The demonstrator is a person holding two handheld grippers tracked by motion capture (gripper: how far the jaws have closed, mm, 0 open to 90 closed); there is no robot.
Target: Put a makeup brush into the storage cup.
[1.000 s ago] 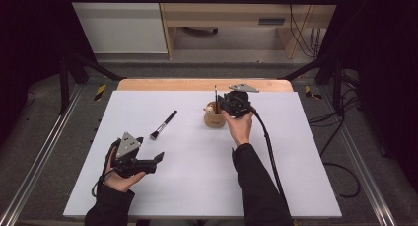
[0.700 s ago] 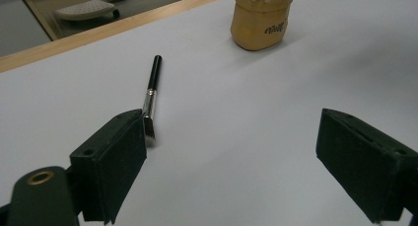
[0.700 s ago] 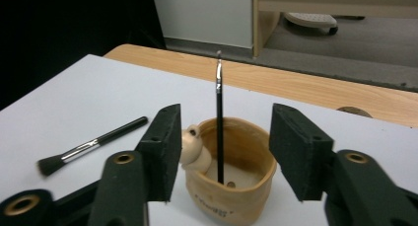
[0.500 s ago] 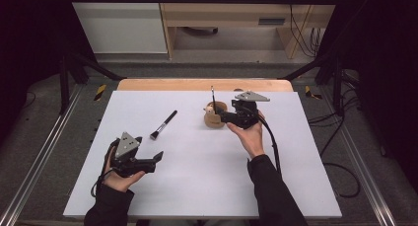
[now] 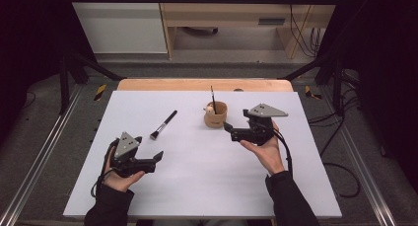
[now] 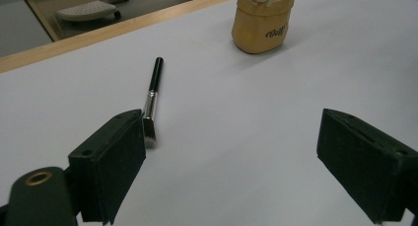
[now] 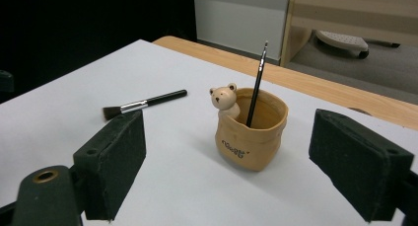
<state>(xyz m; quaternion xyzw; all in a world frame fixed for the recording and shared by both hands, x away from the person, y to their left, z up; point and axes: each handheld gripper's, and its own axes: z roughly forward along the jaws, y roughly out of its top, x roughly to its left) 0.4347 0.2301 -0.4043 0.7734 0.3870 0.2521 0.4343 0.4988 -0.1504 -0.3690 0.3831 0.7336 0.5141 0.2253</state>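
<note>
A tan pot (image 5: 217, 117) with a small bear figure on its rim stands at the table's back middle. A thin black brush (image 5: 213, 98) stands upright in it. A flat makeup brush (image 5: 163, 124) lies on the white table to the pot's left. My right gripper (image 5: 229, 131) hovers just right of the pot and points at it. Its jaws have just been opening and stand wide with nothing between them. In the right gripper view the pot (image 7: 251, 132) and thin brush (image 7: 257, 83) sit ahead of the pads, apart from them. My left gripper (image 5: 156, 159) rests open at front left, with the flat brush (image 6: 152, 102) ahead.
The white table top (image 5: 207, 186) has a wooden strip (image 5: 204, 84) along its far edge. Metal frame rails (image 5: 39, 157) run down both sides, and cables (image 5: 340, 171) lie on the floor to the right.
My right gripper has drawn back from the pot, to the right and toward the person, and its jaws have widened. The thin brush stays standing in the pot. The left gripper has not moved.
</note>
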